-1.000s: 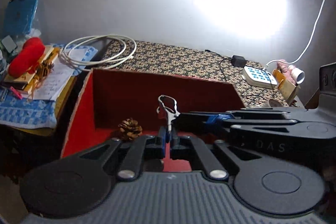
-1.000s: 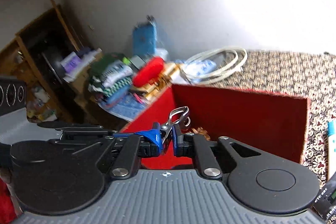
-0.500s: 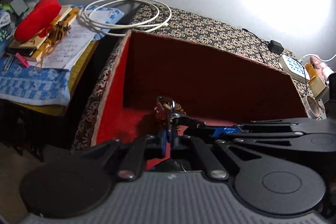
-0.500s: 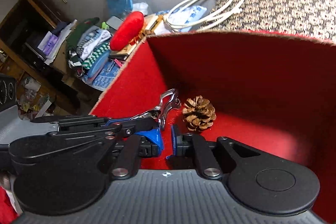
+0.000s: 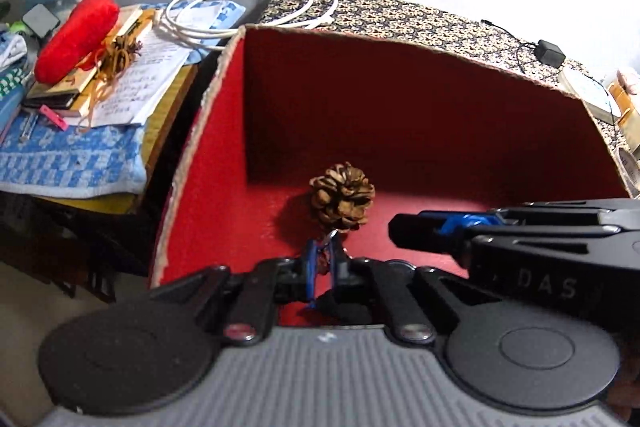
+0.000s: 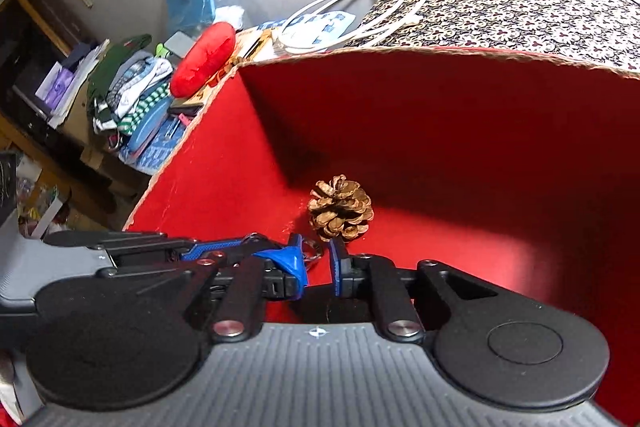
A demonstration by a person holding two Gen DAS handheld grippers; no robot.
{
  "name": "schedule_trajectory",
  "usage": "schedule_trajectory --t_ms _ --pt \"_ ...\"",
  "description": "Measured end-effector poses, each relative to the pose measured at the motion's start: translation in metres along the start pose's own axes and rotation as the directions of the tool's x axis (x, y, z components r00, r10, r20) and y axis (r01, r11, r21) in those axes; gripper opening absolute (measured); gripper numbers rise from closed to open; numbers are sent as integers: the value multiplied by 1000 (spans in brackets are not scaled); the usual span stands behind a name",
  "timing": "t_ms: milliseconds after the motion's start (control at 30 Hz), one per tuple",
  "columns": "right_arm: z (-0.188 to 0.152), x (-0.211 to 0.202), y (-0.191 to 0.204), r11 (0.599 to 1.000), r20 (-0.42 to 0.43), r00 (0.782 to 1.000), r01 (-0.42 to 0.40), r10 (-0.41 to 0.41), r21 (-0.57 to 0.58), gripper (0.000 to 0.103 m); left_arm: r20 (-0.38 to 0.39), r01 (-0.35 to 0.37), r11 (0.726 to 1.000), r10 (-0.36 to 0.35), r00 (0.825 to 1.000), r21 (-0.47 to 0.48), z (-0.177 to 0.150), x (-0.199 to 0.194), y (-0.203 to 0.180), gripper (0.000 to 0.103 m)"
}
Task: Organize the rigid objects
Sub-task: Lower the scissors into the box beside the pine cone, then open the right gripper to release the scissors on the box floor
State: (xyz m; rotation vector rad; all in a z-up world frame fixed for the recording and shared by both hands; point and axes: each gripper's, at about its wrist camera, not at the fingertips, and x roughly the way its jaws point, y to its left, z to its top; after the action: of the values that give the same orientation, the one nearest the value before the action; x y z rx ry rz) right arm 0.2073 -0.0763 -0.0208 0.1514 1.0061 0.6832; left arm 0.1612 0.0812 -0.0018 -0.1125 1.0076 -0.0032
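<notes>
A red-lined box [image 5: 400, 99] stands open below both grippers; it also shows in the right wrist view [image 6: 460, 131]. A brown pine cone [image 5: 342, 197] lies on its floor, also seen in the right wrist view [image 6: 340, 209]. My left gripper [image 5: 322, 257] is low inside the box, its jaws a little apart around a small metal clip [image 5: 330, 239], just short of the cone. My right gripper [image 6: 316, 261] is open and empty beside it, with the clip [image 6: 310, 251] between the two grippers. Whether the left jaws still press the clip is unclear.
The box sits on a patterned cloth [image 5: 420, 19]. A white coiled cable [image 5: 248, 7] lies behind it. To the left is a cluttered table with a red cushion [image 5: 76, 37], papers and a blue checked cloth [image 5: 68, 159]. A charger and remote [image 5: 588, 95] lie at right.
Both grippers have dropped from above the box rim down to its floor. The clip has come down with them. The right gripper has let go of the clip and opened. The left jaws have parted slightly.
</notes>
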Motion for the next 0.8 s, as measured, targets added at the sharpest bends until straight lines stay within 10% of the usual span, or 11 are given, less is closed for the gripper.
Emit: schedule_trajectory --t_ms 800 --pt "-5 -9 -3 999 97 995 17 -22 52 0 91 -138 990 133 987 43 -7 -30 -20 59"
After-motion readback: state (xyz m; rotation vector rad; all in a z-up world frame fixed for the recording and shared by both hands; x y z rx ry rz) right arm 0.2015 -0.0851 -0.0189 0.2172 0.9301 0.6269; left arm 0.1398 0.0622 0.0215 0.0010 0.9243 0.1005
